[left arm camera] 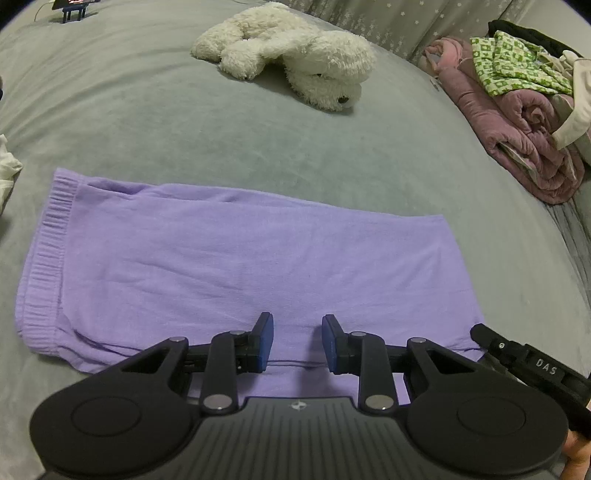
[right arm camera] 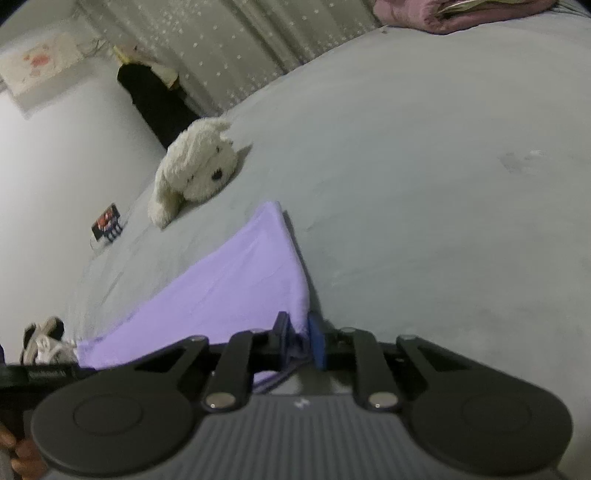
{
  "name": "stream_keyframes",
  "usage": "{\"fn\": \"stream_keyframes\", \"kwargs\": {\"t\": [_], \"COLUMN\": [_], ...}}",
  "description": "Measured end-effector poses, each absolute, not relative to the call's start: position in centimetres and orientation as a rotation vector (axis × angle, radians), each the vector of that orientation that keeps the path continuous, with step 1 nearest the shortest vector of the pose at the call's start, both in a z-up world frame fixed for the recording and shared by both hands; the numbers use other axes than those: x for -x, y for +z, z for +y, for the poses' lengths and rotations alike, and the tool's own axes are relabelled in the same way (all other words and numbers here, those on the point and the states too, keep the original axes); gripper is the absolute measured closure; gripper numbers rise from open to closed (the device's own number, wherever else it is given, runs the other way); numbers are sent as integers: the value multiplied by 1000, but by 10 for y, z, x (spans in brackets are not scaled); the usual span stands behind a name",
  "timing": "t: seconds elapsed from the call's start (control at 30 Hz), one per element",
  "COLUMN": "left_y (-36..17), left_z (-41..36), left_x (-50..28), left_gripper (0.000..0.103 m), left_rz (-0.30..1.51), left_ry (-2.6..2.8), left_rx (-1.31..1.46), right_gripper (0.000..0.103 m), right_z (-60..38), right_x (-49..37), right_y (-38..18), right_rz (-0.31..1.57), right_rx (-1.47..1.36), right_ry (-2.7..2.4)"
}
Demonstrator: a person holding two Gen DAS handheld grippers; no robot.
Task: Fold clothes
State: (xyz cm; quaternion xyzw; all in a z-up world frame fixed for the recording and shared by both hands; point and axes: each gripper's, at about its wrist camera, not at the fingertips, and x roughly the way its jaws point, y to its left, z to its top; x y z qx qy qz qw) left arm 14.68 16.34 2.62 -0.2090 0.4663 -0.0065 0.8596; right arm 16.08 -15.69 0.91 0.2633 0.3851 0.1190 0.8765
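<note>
A lilac knit garment (left arm camera: pixel 229 266) lies folded flat into a long rectangle on a grey-green bed cover (left arm camera: pixel 258 140), and every place here is given relative to that garment. At its left end runs a ribbed band (left arm camera: pixel 40 266), and just past that end a bit of white cloth (left arm camera: pixel 7 166) lies at the edge of the view. Beyond the far left corner, well apart, a small dark stand (left arm camera: pixel 74 9) sits on the cover. Beyond the far long edge, well apart, a white plush dog (left arm camera: pixel 291 55) lies on its side. Off the right end, well apart, sits a heap of pink quilted bedding (left arm camera: pixel 517 129) with a green-and-white patterned cloth (left arm camera: pixel 517 62) on top.

The left gripper (left arm camera: pixel 297 345) hangs over the near long edge of the garment, roughly at its middle. Its blue pads (left arm camera: pixel 266 341) stand partly apart with lilac fabric showing in the gap between them; they press on nothing. Whether the fingertips touch the cloth beneath cannot be told.

The right gripper (right arm camera: pixel 300 341) is at the garment's near right corner, seen in the left view as a black arm (left arm camera: pixel 524 358) just beside that corner. Its jaws are nearly closed, and a bunched fold of the lilac cloth is pinched between the blue pads (right arm camera: pixel 317 341). From that grip the right end of the garment rises in a lifted flap whose edge slants away toward the plush dog, with bare cover to its right
</note>
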Motion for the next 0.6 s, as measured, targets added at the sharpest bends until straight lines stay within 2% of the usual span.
{"fn": "stream_keyframes", "kwargs": {"t": [0.07,0.23,0.3,0.33,0.6], "left_y": [26,26,25,25,25], "left_z": [163,163,162,162,159], "left_x": [-147,-148,-148,-148,-148], "left_gripper": [76,76,76,76,76], "left_rz": [979,980,980,979,980], "left_ry": [-14,-14,-14,-14,-15], "left_rx": [438,434,432,429,409], "right_gripper": [80,76,81,89,92], "right_z": [-157,-154,-151,-149,-142], "right_x": [-159,-158,-158,-159,-147], "right_y": [8,6,8,9,24], "right_rz": [800,800,800,798,736], "right_rx": [-568,-575,-545,-531,-484], "right_ry": [242,234,225,216,168]}}
